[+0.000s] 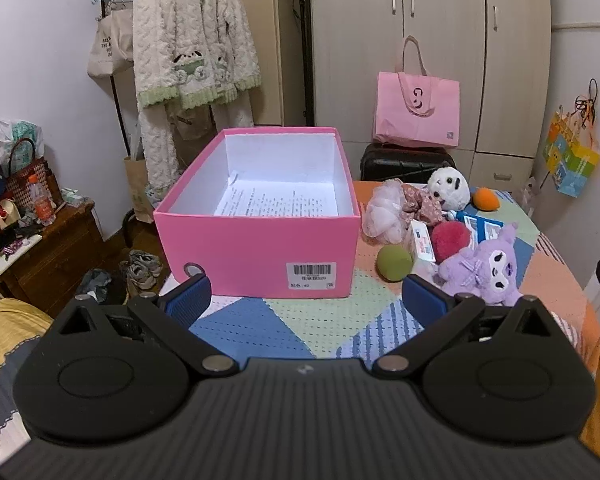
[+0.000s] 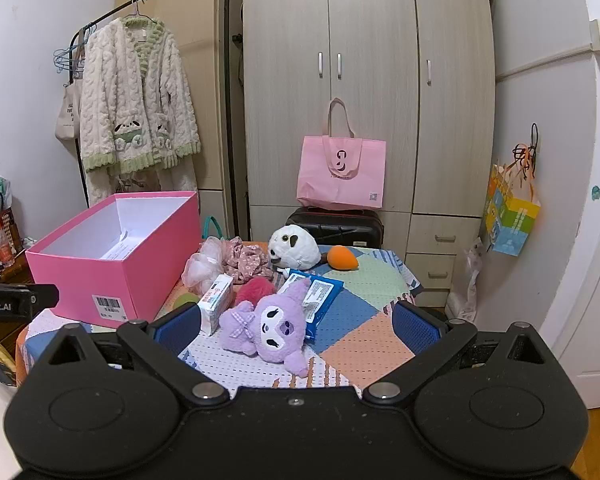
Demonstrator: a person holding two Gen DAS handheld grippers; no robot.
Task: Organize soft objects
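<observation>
An open pink box (image 1: 256, 252) (image 2: 112, 276) with a printed sheet inside stands on the patchwork table. Right of it lies a heap of soft things: a purple plush (image 1: 482, 270) (image 2: 270, 322), a white plush (image 1: 448, 188) (image 2: 294, 248), a red pompom (image 1: 452, 240) (image 2: 256, 290), a green ball (image 1: 394, 262) (image 2: 185, 301), an orange ball (image 1: 486, 199) (image 2: 342, 258), a pink mesh puff (image 1: 382, 214) (image 2: 202, 264) and floral cloth (image 2: 246, 258). My left gripper (image 1: 306, 292) hangs open before the box. My right gripper (image 2: 298, 326) is open just short of the purple plush.
A small white carton (image 2: 216, 308) and blue wipes packs (image 2: 320, 294) lie among the toys. A pink tote (image 2: 342, 172) rests on a black suitcase (image 2: 336, 226) by the wardrobe behind the table. A robe (image 2: 134, 100) hangs on the rack at left.
</observation>
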